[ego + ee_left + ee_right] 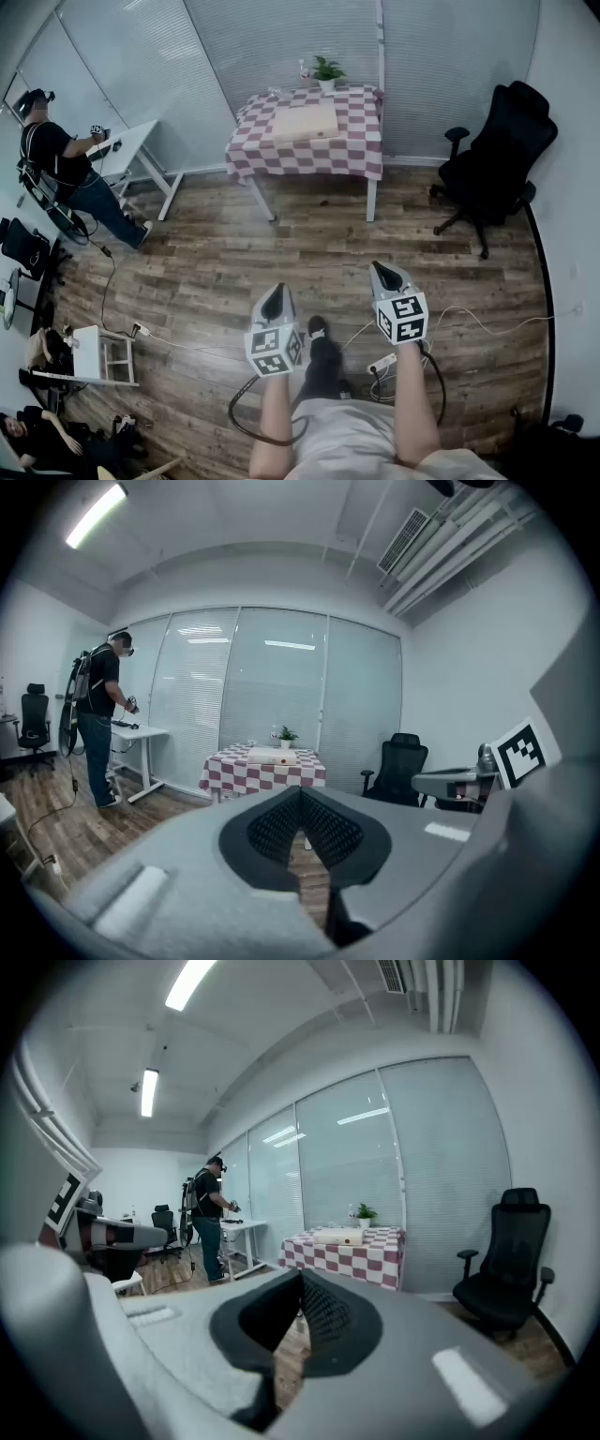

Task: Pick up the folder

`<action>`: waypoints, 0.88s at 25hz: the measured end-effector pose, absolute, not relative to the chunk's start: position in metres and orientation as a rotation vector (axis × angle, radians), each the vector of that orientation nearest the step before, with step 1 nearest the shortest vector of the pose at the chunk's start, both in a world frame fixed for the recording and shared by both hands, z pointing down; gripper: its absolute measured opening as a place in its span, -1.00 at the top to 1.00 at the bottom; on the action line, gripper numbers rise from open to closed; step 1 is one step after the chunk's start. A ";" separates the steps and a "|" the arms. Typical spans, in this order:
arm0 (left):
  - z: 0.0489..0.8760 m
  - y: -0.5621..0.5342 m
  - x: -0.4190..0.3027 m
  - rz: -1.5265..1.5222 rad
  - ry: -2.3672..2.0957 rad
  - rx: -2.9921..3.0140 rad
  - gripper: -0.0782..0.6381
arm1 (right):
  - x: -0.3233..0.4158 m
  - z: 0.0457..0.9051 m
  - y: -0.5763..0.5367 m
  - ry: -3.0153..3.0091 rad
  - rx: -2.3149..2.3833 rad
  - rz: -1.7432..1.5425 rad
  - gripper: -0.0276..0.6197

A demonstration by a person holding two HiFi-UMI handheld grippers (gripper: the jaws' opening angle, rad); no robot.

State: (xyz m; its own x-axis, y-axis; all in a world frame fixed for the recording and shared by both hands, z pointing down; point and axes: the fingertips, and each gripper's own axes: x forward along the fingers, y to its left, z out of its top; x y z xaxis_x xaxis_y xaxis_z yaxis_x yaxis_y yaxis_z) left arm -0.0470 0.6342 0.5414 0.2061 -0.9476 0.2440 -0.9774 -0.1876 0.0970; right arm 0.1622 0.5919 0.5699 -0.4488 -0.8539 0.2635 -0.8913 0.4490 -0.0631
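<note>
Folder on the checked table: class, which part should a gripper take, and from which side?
On the folder, probably the near long edge, approached from the table's front. It lies flat, so a grip needs an edge to close over and under, and that edge seems closest to the rim. A plant stands behind.

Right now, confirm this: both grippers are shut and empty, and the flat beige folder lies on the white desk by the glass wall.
One thing is wrong. The flat beige folder lies on the table with the red-and-white checked cloth, not on the white desk, as the head view shows. The left gripper and the right gripper are indeed shut and empty.
</note>
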 end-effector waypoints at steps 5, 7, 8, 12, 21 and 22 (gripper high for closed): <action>0.537 0.615 -0.060 0.199 -1.840 2.280 0.76 | 0.154 0.579 0.570 -2.485 1.513 0.255 0.91; 0.536 0.603 -0.067 0.221 -1.855 2.289 0.76 | 0.151 0.581 0.557 -2.467 1.525 0.272 0.91; 0.535 0.597 -0.070 0.225 -1.861 2.290 0.76 | 0.150 0.581 0.550 -2.458 1.536 0.284 0.91; 0.531 0.570 -0.078 0.227 -1.847 2.317 0.76 | 0.144 0.580 0.522 -2.454 1.591 0.355 0.91; 0.537 0.482 -0.092 0.198 -1.782 2.319 0.76 | 0.144 0.582 0.452 -2.513 1.653 0.573 0.91; 0.540 0.473 -0.095 0.197 -1.773 2.316 0.76 | 0.148 0.583 0.443 -2.506 1.671 0.595 0.91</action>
State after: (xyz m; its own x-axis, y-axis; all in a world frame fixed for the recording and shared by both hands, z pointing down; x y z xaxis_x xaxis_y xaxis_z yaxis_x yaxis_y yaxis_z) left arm -0.0951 0.4731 0.5397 0.2642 -0.9350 0.2367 -0.9641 -0.2494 0.0911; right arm 0.1482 0.4430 0.5832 -0.4061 -0.8735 0.2686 -0.9010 0.3337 -0.2771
